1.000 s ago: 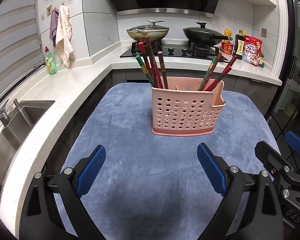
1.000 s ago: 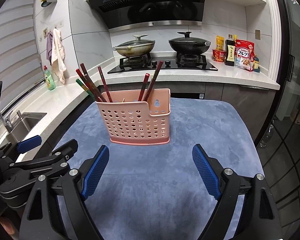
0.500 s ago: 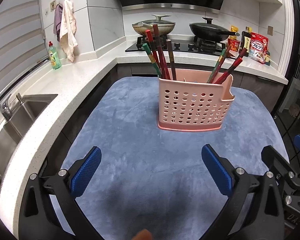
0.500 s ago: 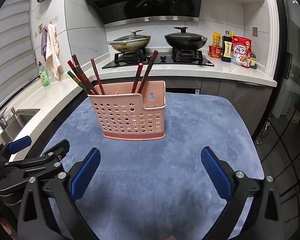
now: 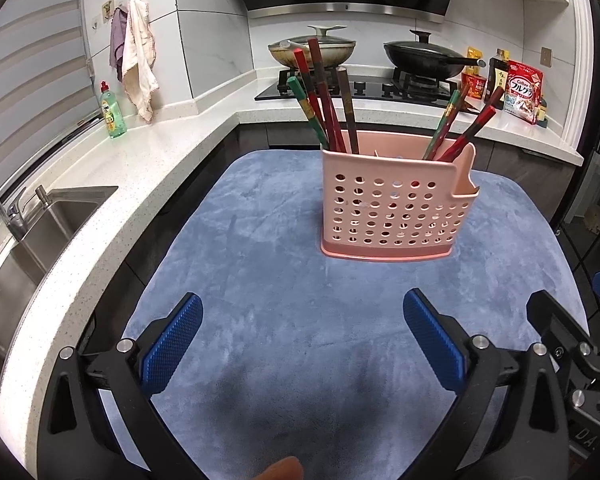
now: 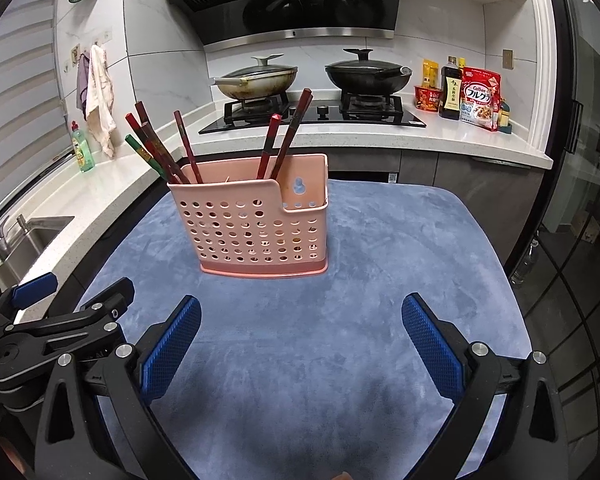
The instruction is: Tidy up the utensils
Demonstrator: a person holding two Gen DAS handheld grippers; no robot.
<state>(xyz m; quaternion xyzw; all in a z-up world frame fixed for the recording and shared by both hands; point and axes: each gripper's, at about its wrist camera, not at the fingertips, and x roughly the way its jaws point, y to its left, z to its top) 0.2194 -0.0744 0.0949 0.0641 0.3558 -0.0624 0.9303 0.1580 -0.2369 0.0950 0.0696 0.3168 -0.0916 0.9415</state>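
Pink perforated holder (image 5: 396,208) full of chopsticks (image 5: 328,100) sitting on blue cloth (image 5: 280,280), left gripper (image 5: 302,344) and right gripper (image 6: 300,344) both spread wide, nothing between the jaws, right one just finished opening up

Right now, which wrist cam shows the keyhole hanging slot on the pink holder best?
Right wrist view: the pink holder's raised tab faces this camera, so the keyhole slot shows plainly. In the left wrist view the holder turns that tab edge-on and no slot is visible.
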